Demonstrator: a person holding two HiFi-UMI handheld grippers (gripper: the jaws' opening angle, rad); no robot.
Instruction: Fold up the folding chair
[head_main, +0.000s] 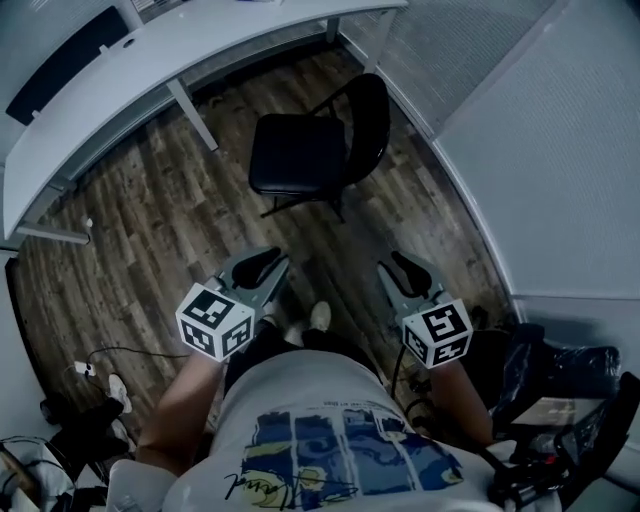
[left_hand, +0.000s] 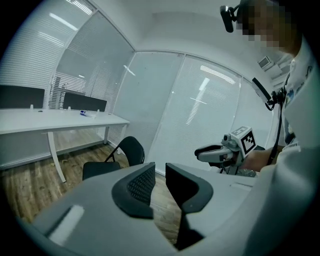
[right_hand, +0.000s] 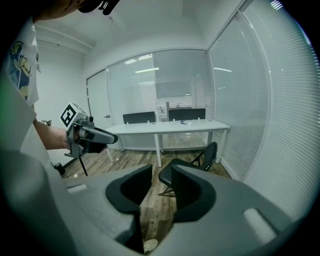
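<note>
The black folding chair (head_main: 310, 150) stands unfolded on the wood floor, its seat toward the desk and its backrest toward the glass wall. It also shows ahead in the left gripper view as the chair (left_hand: 112, 160) and in the right gripper view as the chair (right_hand: 192, 162). My left gripper (head_main: 262, 265) and right gripper (head_main: 405, 268) hover side by side well short of it, both pointing toward it. The left gripper (left_hand: 160, 182) has a narrow gap between its pads, with nothing in it. The right gripper (right_hand: 161, 187) stands wider apart, also empty.
A long white desk (head_main: 150, 60) runs behind and to the left of the chair. A glass wall with blinds (head_main: 520, 150) lies to the right. Dark bags and gear (head_main: 560, 400) sit at the lower right. A cable and plug (head_main: 85, 368) lie on the floor at the left.
</note>
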